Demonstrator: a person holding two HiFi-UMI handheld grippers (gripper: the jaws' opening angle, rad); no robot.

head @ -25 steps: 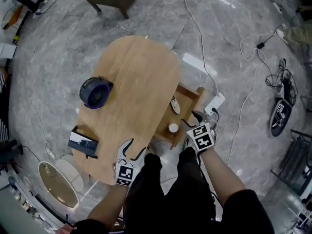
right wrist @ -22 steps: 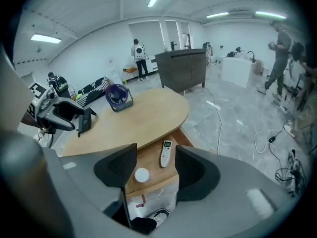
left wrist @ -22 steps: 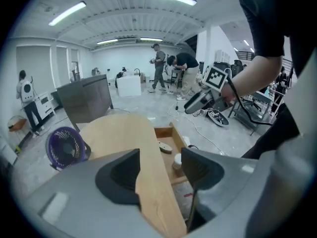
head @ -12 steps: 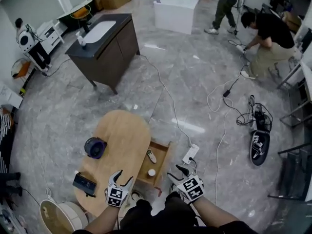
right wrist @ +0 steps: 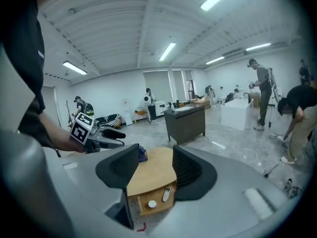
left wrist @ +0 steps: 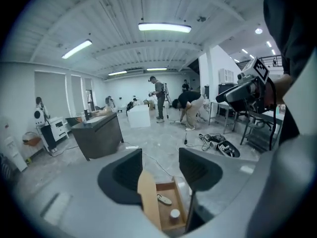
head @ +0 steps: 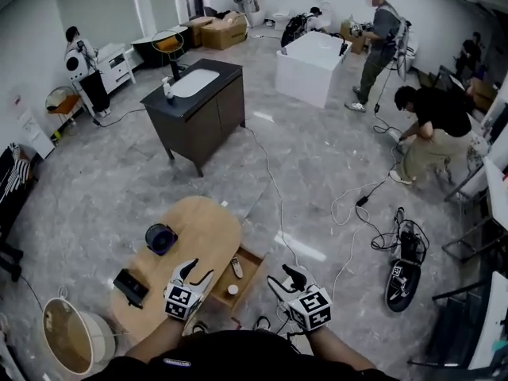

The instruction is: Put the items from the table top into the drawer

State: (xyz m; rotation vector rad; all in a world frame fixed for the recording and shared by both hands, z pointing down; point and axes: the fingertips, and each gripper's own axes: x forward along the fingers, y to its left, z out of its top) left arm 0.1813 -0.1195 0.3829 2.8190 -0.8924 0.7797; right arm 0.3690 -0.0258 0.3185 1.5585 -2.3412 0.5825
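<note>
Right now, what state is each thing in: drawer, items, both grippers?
Drawer: open.
Remote: lying in the drawer.
White round item: in the drawer, apart from the remote.
Blue round item: on the table top.
Black box: on the table top.
Left gripper: open, empty.
Right gripper: open, empty.

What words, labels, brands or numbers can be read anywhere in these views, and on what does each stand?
None can be read in any view.
left gripper marker cube: black-and-white squares, no letters.
right gripper marker cube: the same.
black box on the table: print, if any, too small.
collar label: too small to read.
</note>
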